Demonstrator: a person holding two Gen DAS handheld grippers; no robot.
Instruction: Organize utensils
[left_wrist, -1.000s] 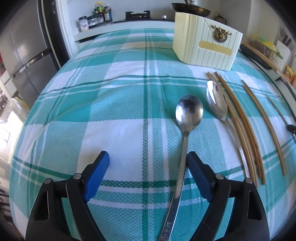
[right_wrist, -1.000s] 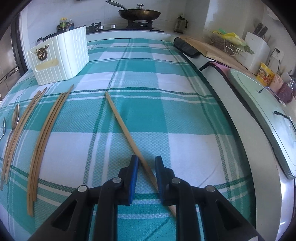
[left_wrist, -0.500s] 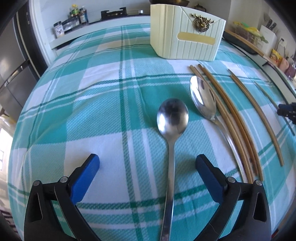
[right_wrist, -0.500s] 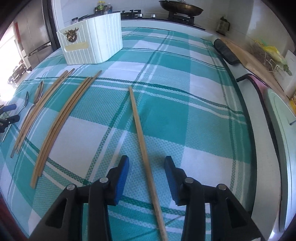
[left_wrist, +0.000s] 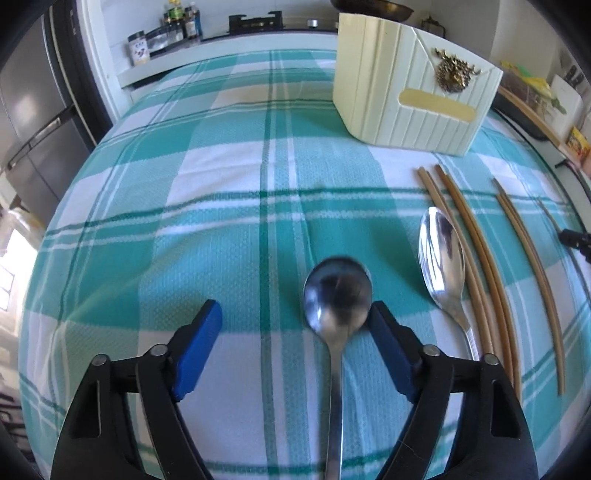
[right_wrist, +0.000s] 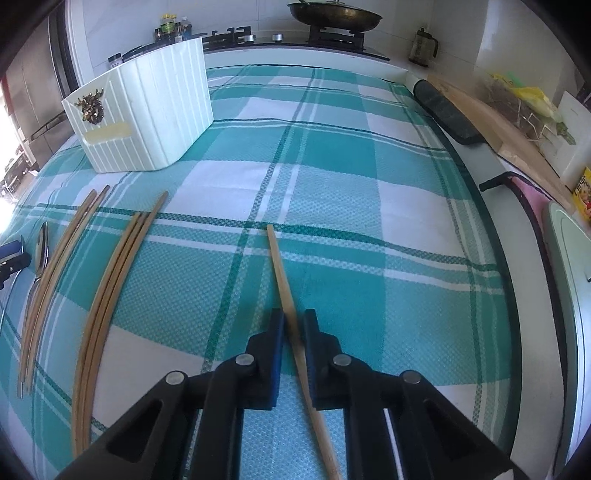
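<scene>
In the left wrist view my left gripper is open, its blue pads on either side of a steel spoon lying on the checked cloth; the right pad is close to the bowl. A second spoon lies to the right, beside several wooden chopsticks. The cream utensil holder stands at the back. In the right wrist view my right gripper has its jaws nearly closed around a single chopstick, which runs between the fingers. The holder stands at the far left.
More chopsticks lie left of the right gripper on the teal checked cloth. A stove with a pan is behind, a counter with a cutting board and a basin to the right. A fridge stands left.
The left gripper moved forward along the spoon and narrowed, now level with the bowl. The right gripper's jaws closed from wide apart to tight around the single chopstick.
</scene>
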